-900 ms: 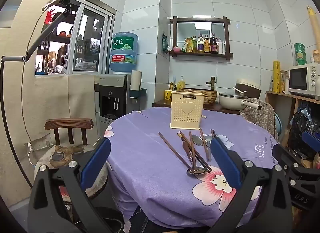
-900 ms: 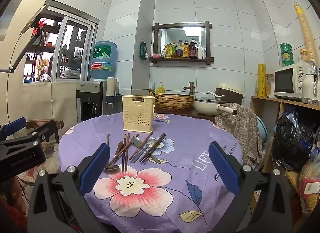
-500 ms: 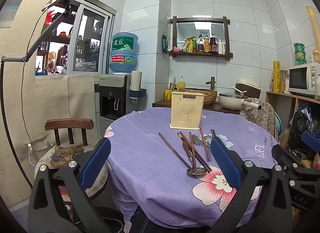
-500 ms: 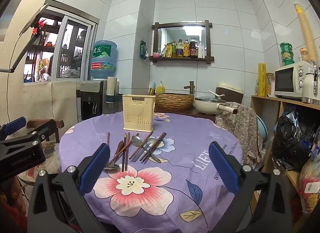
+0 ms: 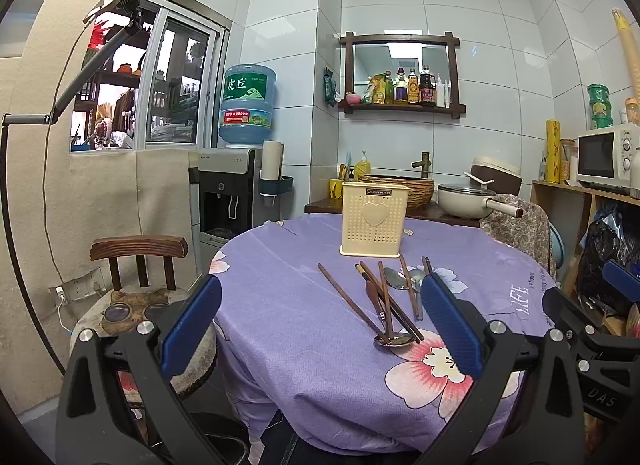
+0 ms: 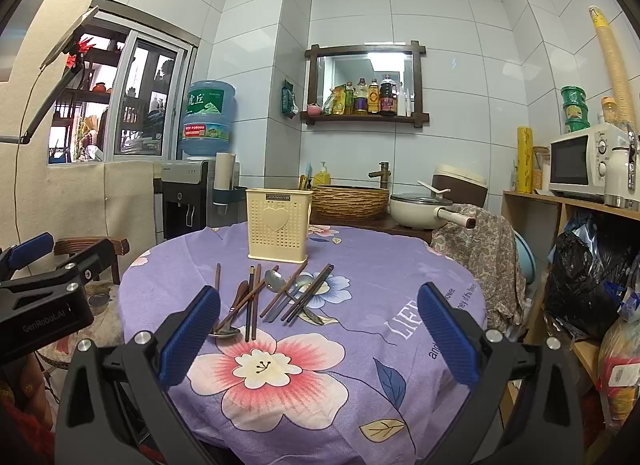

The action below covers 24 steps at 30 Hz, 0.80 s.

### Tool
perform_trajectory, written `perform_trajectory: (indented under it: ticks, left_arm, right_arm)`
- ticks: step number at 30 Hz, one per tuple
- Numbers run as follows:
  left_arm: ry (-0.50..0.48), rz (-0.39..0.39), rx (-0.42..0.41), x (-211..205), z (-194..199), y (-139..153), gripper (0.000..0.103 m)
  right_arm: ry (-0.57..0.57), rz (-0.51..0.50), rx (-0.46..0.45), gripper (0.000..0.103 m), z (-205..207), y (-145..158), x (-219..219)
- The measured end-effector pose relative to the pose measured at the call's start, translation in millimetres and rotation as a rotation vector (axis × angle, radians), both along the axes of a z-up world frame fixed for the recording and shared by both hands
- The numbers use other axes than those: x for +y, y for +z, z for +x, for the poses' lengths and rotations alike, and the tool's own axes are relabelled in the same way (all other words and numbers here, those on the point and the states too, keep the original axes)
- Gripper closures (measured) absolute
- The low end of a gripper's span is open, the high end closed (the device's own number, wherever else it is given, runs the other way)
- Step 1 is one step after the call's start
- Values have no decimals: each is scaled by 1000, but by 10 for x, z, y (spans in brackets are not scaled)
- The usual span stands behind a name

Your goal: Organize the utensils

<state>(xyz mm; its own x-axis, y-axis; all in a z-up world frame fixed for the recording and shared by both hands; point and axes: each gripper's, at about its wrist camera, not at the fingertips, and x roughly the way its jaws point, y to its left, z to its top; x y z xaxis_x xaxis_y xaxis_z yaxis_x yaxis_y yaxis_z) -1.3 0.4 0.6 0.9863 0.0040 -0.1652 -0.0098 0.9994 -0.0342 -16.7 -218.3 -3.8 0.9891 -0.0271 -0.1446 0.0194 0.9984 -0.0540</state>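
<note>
A cream perforated utensil holder [image 5: 374, 219] [image 6: 278, 223] with a heart on its front stands upright at the far middle of a round table under a purple flowered cloth [image 5: 288, 305] [image 6: 360, 265]. In front of it lies a loose pile of dark chopsticks [image 5: 348, 301] [image 6: 252, 305] and metal spoons [image 5: 394, 340] [image 6: 274, 280]. My left gripper [image 5: 320, 325] is open and empty, held back from the table's near edge. My right gripper [image 6: 318, 327] is open and empty, above the near part of the cloth.
A wooden chair [image 5: 140, 261] stands left of the table. A cloth-draped chair [image 6: 480, 237] stands at its far right. Behind are a counter with a woven basin [image 6: 350, 201] and pan [image 6: 416, 207], a water dispenser [image 5: 226, 193], and shelving with a microwave [image 6: 580, 165] and bags.
</note>
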Motion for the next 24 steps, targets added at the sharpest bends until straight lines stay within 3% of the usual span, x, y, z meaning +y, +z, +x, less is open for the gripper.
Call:
perform_trajectory:
  ticks: [24]
  left_arm:
    - [5, 5, -5, -12, -24, -23, 5]
  right_arm:
    - [1, -2, 1, 6, -18, 0, 31]
